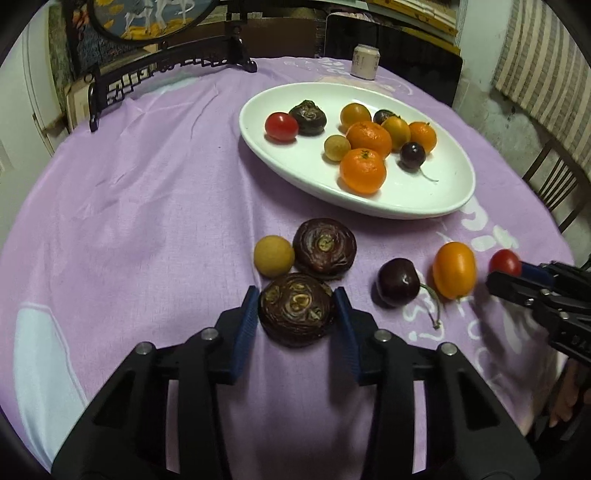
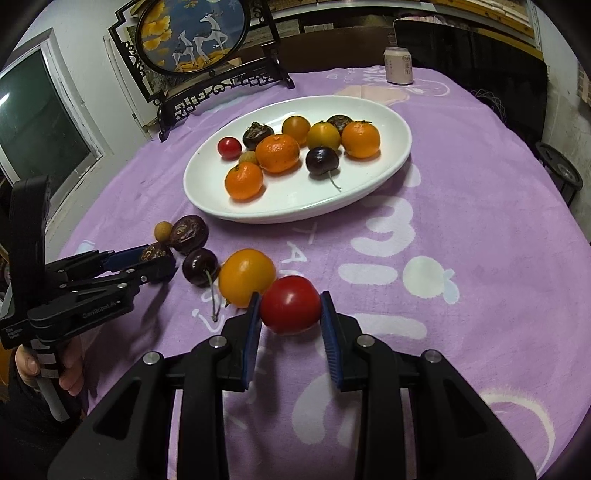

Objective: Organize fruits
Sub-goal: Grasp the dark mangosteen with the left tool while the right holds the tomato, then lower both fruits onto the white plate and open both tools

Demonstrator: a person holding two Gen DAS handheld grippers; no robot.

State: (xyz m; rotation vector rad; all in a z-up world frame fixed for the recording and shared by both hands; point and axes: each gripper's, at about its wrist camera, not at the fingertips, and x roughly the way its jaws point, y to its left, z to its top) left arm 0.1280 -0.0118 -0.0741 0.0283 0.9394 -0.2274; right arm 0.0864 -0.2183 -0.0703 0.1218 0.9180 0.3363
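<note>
A white oval plate [image 1: 436,199] [image 2: 388,173] holds several fruits: mandarins, small tomatoes, dark cherries, water chestnuts. My left gripper [image 1: 295,295] has its blue pads touching both sides of a dark brown water chestnut [image 1: 295,309] [image 2: 152,254] on the purple cloth. My right gripper [image 2: 290,301] is closed on a red cherry tomato [image 2: 290,304] [image 1: 504,261]. Loose on the cloth lie a second water chestnut [image 1: 324,248], a tan longan [image 1: 273,256], a dark cherry [image 1: 398,282] [image 2: 200,266] and a yellow-orange tomato [image 1: 454,269] [image 2: 246,277].
A drink can [image 1: 365,61] [image 2: 399,65] stands at the table's far edge. A framed round deer picture on a black stand [image 2: 195,33] sits at the back left. A chair [image 1: 554,184] stands to the right of the table.
</note>
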